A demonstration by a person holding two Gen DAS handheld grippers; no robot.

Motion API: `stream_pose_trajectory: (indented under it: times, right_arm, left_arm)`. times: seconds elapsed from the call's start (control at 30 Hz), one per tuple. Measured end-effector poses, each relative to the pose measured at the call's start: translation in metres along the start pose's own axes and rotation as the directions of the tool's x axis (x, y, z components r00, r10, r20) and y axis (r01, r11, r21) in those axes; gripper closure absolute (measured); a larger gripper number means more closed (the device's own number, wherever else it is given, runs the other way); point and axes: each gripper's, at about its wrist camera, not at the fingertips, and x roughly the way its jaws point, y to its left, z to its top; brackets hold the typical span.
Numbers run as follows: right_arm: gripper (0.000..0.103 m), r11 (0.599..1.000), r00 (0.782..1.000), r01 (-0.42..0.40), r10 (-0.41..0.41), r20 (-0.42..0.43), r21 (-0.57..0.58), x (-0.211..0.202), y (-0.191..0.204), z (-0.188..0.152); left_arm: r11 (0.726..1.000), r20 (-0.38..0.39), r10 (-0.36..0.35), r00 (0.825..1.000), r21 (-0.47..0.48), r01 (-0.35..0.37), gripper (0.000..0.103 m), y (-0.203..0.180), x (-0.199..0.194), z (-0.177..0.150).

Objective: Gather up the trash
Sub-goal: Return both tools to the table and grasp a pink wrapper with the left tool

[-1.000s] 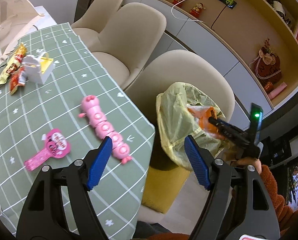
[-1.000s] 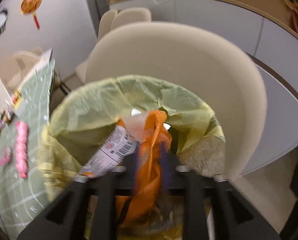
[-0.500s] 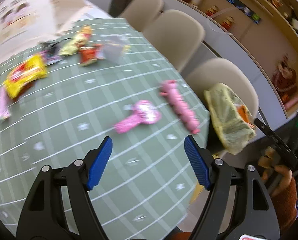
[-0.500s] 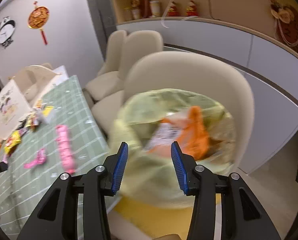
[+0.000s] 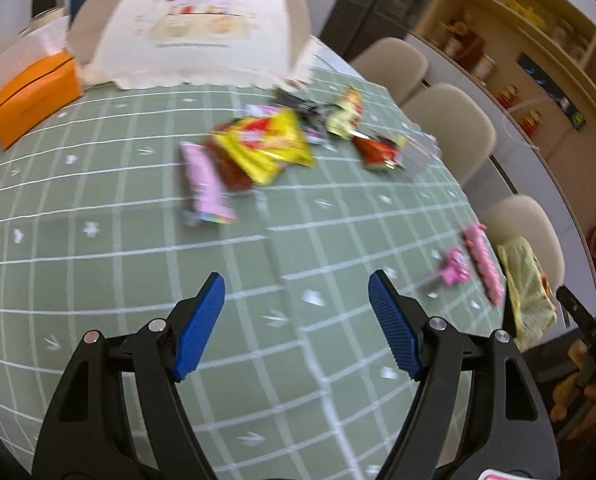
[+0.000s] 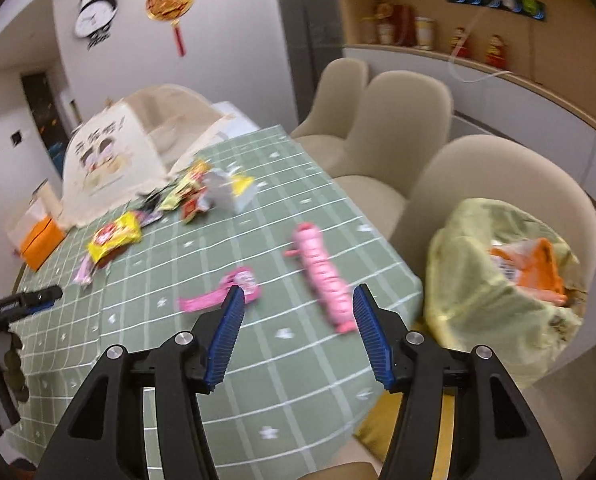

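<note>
Snack wrappers lie in a heap on the green checked tablecloth (image 5: 98, 280): a yellow packet (image 5: 264, 146), a pink wrapper (image 5: 206, 184) and a red one (image 5: 379, 152). My left gripper (image 5: 296, 320) hangs open over bare cloth short of them, nothing between its blue pads. My right gripper (image 6: 296, 332) is above the table's near corner, its jaws opening and empty. The bin with the yellow-green liner (image 6: 493, 280) stands to its right, an orange wrapper (image 6: 529, 268) inside. The same yellow packet (image 6: 114, 238) shows far left.
A pink caterpillar toy (image 6: 323, 276) and a pink fan-shaped toy (image 6: 226, 292) lie near the table's corner. A mesh food cover (image 5: 202, 24) and an orange box (image 5: 34, 96) stand at the far end. Beige chairs (image 6: 401, 120) line the right side.
The right gripper let go of the orange wrapper in the bin, rose and swung left over the table. The left gripper swept from the bin side across the table toward the wrapper heap.
</note>
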Motion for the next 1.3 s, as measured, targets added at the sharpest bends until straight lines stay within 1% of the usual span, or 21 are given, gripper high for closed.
stream_pose_trajectory:
  times: [0.07, 0.17, 0.27, 0.4, 0.53, 0.63, 0.73, 0.77, 0.83, 0.87, 0.9, 0.93, 1.0, 1.1, 1.2, 1.23, 1.27, 1.3]
  right_arm:
    - [0.049, 1.000, 1.000, 0.003, -0.003, -0.009, -0.011, 0.007, 0.014, 0.001]
    - [0.049, 1.000, 0.999, 0.008, -0.009, -0.032, -0.015, 0.021, 0.026, 0.005]
    - [0.049, 1.000, 0.997, -0.022, 0.022, -0.073, 0.002, 0.043, 0.036, 0.007]
    - [0.049, 1.000, 0.996, -0.028, 0.028, -0.083, -0.004, 0.065, 0.050, 0.011]
    - [0.049, 0.998, 0.995, -0.040, 0.034, -0.094, -0.056, 0.086, 0.069, 0.019]
    - [0.049, 0.995, 0.992, -0.056, 0.046, -0.113, -0.080, 0.104, 0.081, 0.025]
    - [0.049, 0.991, 0.989, -0.072, 0.057, -0.137, -0.110, 0.122, 0.090, 0.028]
    - [0.049, 0.989, 0.988, -0.073, 0.055, -0.146, -0.126, 0.127, 0.094, 0.030]
    - [0.049, 0.987, 0.987, -0.072, 0.050, -0.153, -0.143, 0.134, 0.098, 0.030]
    - [0.049, 0.987, 0.986, -0.075, 0.052, -0.156, -0.144, 0.137, 0.098, 0.031]
    - [0.049, 0.987, 0.985, -0.082, 0.059, -0.160, -0.141, 0.140, 0.099, 0.032]
    - [0.049, 0.986, 0.984, -0.090, 0.067, -0.163, -0.142, 0.143, 0.099, 0.034]
    - [0.049, 0.982, 0.983, -0.105, 0.079, -0.168, -0.154, 0.146, 0.103, 0.038]
    - [0.049, 0.974, 0.980, -0.138, 0.108, -0.170, -0.179, 0.156, 0.115, 0.048]
    - [0.049, 0.961, 0.973, -0.190, 0.157, -0.171, -0.201, 0.165, 0.133, 0.056]
    - [0.049, 0.952, 0.967, -0.219, 0.182, -0.177, -0.216, 0.169, 0.143, 0.058]
    - [0.049, 0.934, 0.957, -0.261, 0.218, -0.191, -0.243, 0.175, 0.156, 0.061]
    - [0.049, 0.920, 0.951, -0.286, 0.237, -0.200, -0.268, 0.179, 0.167, 0.063]
  left_arm:
    - [0.999, 0.008, 0.016, 1.000, -0.032, -0.015, 0.032, 0.022, -0.001, 0.004]
    - [0.997, 0.023, 0.020, 1.000, -0.072, -0.018, 0.032, 0.042, -0.002, 0.008]
    - [0.995, 0.031, 0.027, 0.999, -0.093, -0.024, 0.032, 0.053, 0.000, 0.011]
    - [0.995, 0.036, 0.021, 0.999, -0.100, -0.018, 0.032, 0.064, 0.009, 0.020]
    - [0.993, 0.033, 0.038, 0.999, -0.111, -0.034, 0.032, 0.076, 0.031, 0.036]
    - [0.989, 0.009, 0.019, 1.000, -0.148, -0.018, 0.032, 0.081, 0.055, 0.051]
    - [0.987, 0.005, 0.016, 1.000, -0.159, -0.015, 0.034, 0.079, 0.073, 0.065]
    - [0.987, 0.000, 0.014, 1.000, -0.159, -0.014, 0.037, 0.078, 0.081, 0.071]
    - [0.987, -0.015, 0.003, 1.000, -0.163, -0.005, 0.047, 0.076, 0.093, 0.079]
    - [0.986, -0.025, -0.002, 1.000, -0.164, -0.002, 0.061, 0.076, 0.098, 0.082]
    - [0.987, -0.037, -0.008, 0.999, -0.162, 0.002, 0.072, 0.074, 0.102, 0.084]
    - [0.987, -0.038, -0.019, 0.999, -0.158, 0.012, 0.076, 0.072, 0.103, 0.085]
    - [0.989, -0.042, -0.042, 0.998, -0.142, 0.036, 0.088, 0.066, 0.102, 0.083]
    - [0.987, -0.063, -0.085, 0.994, -0.141, 0.076, 0.092, 0.062, 0.095, 0.074]
    - [0.982, -0.095, -0.132, 0.987, -0.147, 0.117, 0.092, 0.061, 0.085, 0.059]
    - [0.982, -0.108, -0.139, 0.984, -0.145, 0.123, 0.092, 0.061, 0.083, 0.054]
    - [0.981, -0.123, -0.148, 0.981, -0.145, 0.130, 0.092, 0.061, 0.082, 0.050]
    - [0.980, -0.137, -0.154, 0.978, -0.148, 0.133, 0.091, 0.062, 0.081, 0.045]
